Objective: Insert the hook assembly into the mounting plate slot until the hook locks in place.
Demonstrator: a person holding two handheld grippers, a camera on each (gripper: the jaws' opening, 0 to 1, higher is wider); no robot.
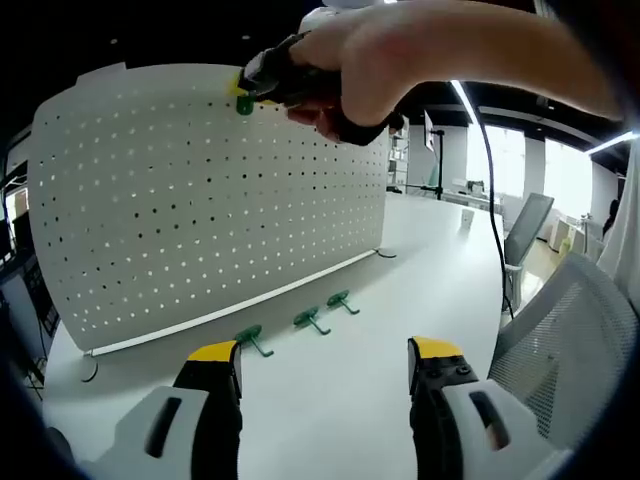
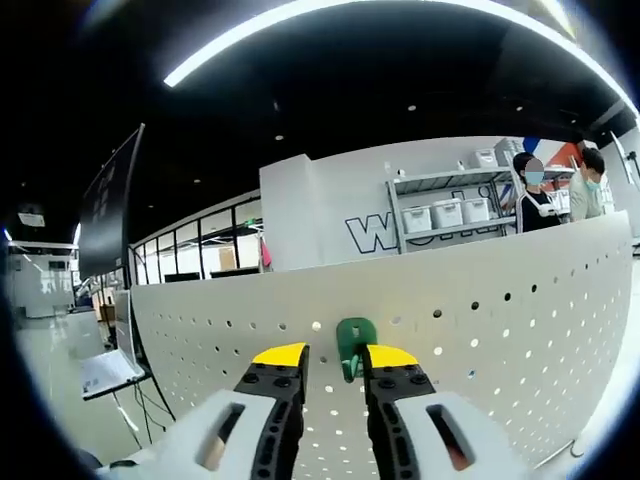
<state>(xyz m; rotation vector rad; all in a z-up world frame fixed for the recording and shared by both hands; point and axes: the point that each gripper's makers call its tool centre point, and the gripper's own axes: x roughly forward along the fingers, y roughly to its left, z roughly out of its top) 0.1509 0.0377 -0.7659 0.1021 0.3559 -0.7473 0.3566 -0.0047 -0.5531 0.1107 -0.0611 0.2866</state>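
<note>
Pressing a green plastic hook (image 2: 352, 356) against the white perforated metal pegboard (image 2: 500, 330), right gripper (image 2: 335, 362) pinched it near the top edge. Left gripper (image 1: 325, 352) hovered spread above the white table (image 1: 330, 400), three green spare hooks (image 1: 312, 320) lying just ahead.

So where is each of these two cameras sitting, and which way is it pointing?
Left gripper view: rides the left gripper, low over the white table, facing the pegboard and three green hooks lying at its foot; a hand holds the right gripper at the board's top.
Right gripper view: rides the right gripper, facing the pegboard's upper edge, a green hook between its tips against the board.
Shared: the pegboard and the right gripper.
</note>
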